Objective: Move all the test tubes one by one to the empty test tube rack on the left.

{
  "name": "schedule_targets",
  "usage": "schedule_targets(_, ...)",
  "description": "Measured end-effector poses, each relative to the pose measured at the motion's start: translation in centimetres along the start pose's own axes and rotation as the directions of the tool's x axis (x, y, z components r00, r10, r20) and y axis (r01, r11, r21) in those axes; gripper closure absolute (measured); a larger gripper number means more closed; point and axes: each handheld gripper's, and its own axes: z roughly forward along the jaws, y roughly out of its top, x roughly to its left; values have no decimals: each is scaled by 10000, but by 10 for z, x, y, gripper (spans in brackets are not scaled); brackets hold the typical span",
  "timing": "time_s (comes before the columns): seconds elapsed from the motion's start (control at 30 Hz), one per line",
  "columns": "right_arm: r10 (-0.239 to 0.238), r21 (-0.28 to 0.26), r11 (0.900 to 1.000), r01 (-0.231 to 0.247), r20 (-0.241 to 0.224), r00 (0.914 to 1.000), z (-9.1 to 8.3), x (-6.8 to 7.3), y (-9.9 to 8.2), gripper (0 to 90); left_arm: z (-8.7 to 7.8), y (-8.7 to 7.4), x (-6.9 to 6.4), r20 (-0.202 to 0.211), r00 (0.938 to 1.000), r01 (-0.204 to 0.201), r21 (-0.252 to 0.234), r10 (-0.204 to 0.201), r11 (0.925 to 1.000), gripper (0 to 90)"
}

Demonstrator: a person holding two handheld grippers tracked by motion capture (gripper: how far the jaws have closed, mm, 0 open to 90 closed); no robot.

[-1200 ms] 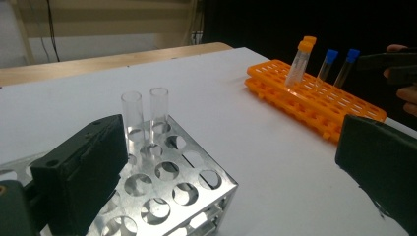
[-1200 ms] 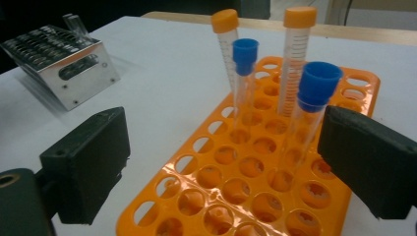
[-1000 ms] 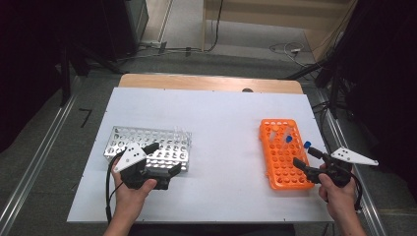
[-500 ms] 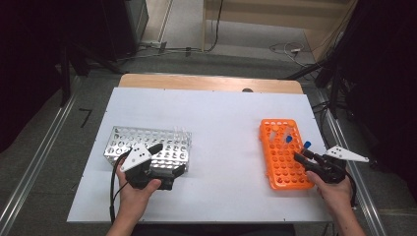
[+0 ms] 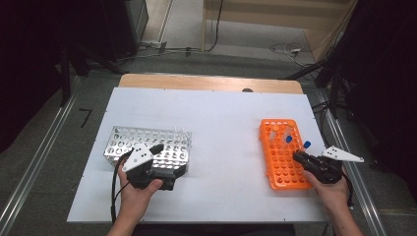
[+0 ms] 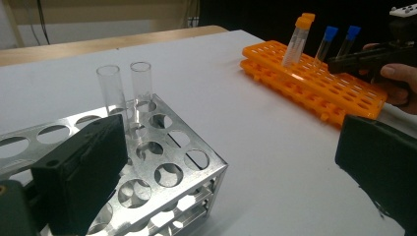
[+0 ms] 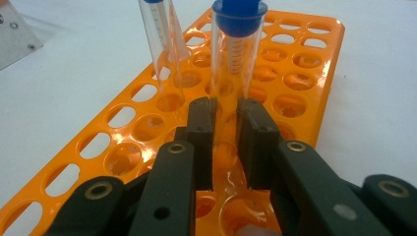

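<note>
Right hand-held gripper (image 7: 226,123), jaws just closed on blue-capped tube (image 7: 237,54) in orange rack (image 7: 314,73): lift straight up, clearing neighbouring tube; left hand-held gripper (image 6: 236,162) wide.

This looks like a lab bench set up for recording: a white tabletop (image 5: 221,118) carries a perforated metal test-tube rack (image 5: 147,147) and an orange plastic tube rack (image 5: 280,157) holding blue-capped clear tubes (image 7: 236,54), with cables (image 5: 285,49) trailing across the grey floor behind.
</note>
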Motion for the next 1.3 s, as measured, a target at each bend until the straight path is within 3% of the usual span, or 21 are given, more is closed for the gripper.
schedule_targets(0.2, 209, -269, 9994, -214, -159, 9997, -6, -3, 2, 749, 1, 0, -1, -12, 10000, -48, 15, 48, 10000, 0)
schedule_targets(0.43, 85, -917, 9958, -55, 332, 9994, -20, 4, 12, 749, 1, 0, -1, -14, 10000, -84, 37, 84, 10000, 0)
schedule_targets(0.6, 287, -1278, 9916, -217, 528, 9982, -28, 6, 16, 750, 1, 0, -2, -14, 9999, -125, 29, 125, 9999, 0)
schedule_targets(0.83, 142, -1282, 9917, -127, 104, 9998, -30, 16, 19, 750, 2, 0, -5, -2, 9997, -235, 71, 235, 9997, 0)
schedule_targets(1.3, -394, -1082, 9936, 313, -735, 9965, -22, 50, 25, 750, 4, 1, -8, 72, 9995, -320, 67, 320, 9995, 0)
